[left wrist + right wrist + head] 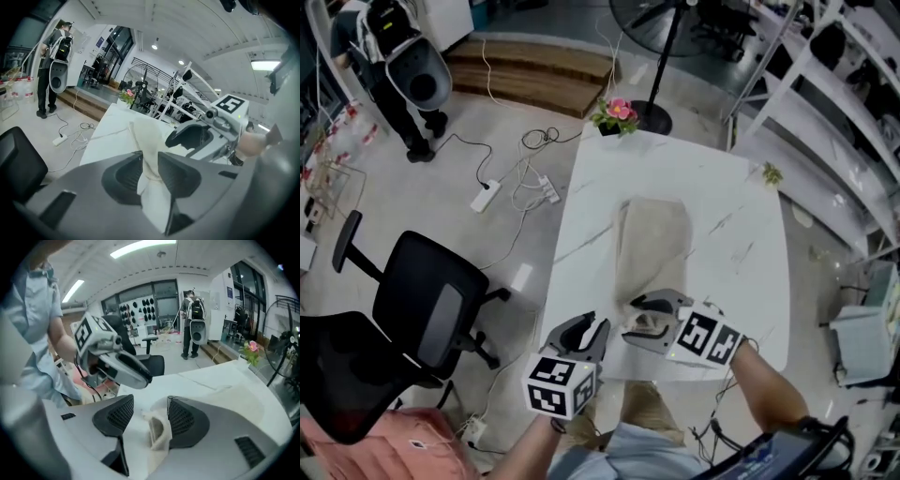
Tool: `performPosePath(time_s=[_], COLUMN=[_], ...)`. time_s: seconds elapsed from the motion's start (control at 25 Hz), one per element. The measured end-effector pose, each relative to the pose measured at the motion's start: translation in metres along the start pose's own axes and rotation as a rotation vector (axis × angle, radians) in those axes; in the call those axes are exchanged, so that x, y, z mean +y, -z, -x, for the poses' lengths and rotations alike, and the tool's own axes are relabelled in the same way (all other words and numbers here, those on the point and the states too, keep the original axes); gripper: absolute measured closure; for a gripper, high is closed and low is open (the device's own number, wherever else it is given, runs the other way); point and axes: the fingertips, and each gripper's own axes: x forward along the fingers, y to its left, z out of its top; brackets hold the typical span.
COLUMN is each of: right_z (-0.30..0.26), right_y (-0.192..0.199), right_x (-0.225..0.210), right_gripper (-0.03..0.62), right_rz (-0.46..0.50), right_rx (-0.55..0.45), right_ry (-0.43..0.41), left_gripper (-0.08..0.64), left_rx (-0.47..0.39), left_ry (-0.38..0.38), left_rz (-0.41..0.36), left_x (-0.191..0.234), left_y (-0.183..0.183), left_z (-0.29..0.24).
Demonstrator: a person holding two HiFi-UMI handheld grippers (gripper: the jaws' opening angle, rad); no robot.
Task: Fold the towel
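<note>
A beige towel (652, 239) lies lengthwise on the white marble table (731, 216), folded into a narrow strip. Its near end reaches both grippers at the table's front edge. My left gripper (593, 326) is shut on a bunched edge of the towel (145, 136), which runs up between the jaws (150, 161) in the left gripper view. My right gripper (630, 322) stands open just right of it. In the right gripper view a towel corner (159, 432) rests against the right pad, with a gap to the left pad (150, 411). The left gripper (117, 364) shows close ahead there.
A pot of pink flowers (616, 114) stands at the table's far edge, with a fan stand (656, 112) behind it. A black office chair (431, 300) sits left of the table. Cables and a power strip (487, 195) lie on the floor. A person (403, 66) stands far left.
</note>
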Motion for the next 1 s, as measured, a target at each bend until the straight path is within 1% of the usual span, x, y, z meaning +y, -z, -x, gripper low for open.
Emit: performPosePath(time_s=[0.08, 0.16, 0.2, 0.28, 0.36, 0.4, 0.48, 0.56, 0.64, 0.76, 0.84, 0.88, 0.92, 0.96, 1.0], right_z=[0.029, 0.048, 0.056, 0.067, 0.071, 0.071, 0.063, 0.047, 0.024, -0.010, -0.024, -0.029, -0.033, -0.034, -0.034], right_y=[-0.013, -0.021, -0.025, -0.031, -0.038, -0.041, -0.046, -0.045, -0.036, -0.014, 0.000, 0.006, 0.010, 0.014, 0.014], right_x=[-0.014, -0.037, -0.053, -0.094, -0.141, -0.163, -0.203, -0.234, -0.257, -0.275, -0.277, -0.278, -0.279, -0.281, -0.283], right_gripper=[0.356, 0.361, 0.368, 0.377, 0.377, 0.377, 0.377, 0.378, 0.382, 0.383, 0.391, 0.409, 0.442, 0.501, 0.519], right_rz=[0.022, 0.055, 0.073, 0.122, 0.182, 0.208, 0.235, 0.246, 0.247, 0.227, 0.220, 0.228, 0.241, 0.254, 0.261], right_rx=[-0.025, -0.042, -0.048, -0.046, -0.029, -0.021, -0.009, 0.009, 0.046, 0.116, 0.152, 0.166, 0.177, 0.180, 0.174], right_ry=[-0.043, -0.054, -0.040, 0.019, 0.086, 0.107, 0.110, 0.083, 0.028, -0.076, -0.124, -0.134, -0.133, -0.126, -0.120], left_gripper=[0.440, 0.420, 0.411, 0.391, 0.372, 0.363, 0.356, 0.350, 0.347, 0.350, 0.359, 0.381, 0.407, 0.445, 0.490], left_rx=[-0.009, -0.015, -0.015, -0.008, -0.003, -0.003, -0.002, 0.012, 0.030, 0.044, 0.067, 0.083, 0.097, 0.106, 0.108], left_ry=[-0.005, -0.017, -0.027, -0.062, -0.114, -0.142, -0.197, -0.248, -0.295, -0.333, -0.347, -0.357, -0.368, -0.379, -0.387], left_rz=[0.021, 0.042, 0.052, 0.071, 0.101, 0.120, 0.161, 0.191, 0.215, 0.250, 0.257, 0.255, 0.253, 0.252, 0.249], left_x=[-0.005, -0.010, -0.012, -0.013, -0.009, -0.005, 0.004, 0.013, 0.022, 0.028, 0.026, 0.025, 0.024, 0.023, 0.022], left_y=[-0.005, -0.008, -0.008, -0.006, -0.001, 0.001, 0.006, 0.012, 0.019, 0.027, 0.034, 0.038, 0.041, 0.044, 0.044], left_z=[-0.007, -0.014, -0.018, -0.026, -0.035, -0.039, -0.043, -0.045, -0.049, -0.056, -0.061, -0.062, -0.063, -0.063, -0.064])
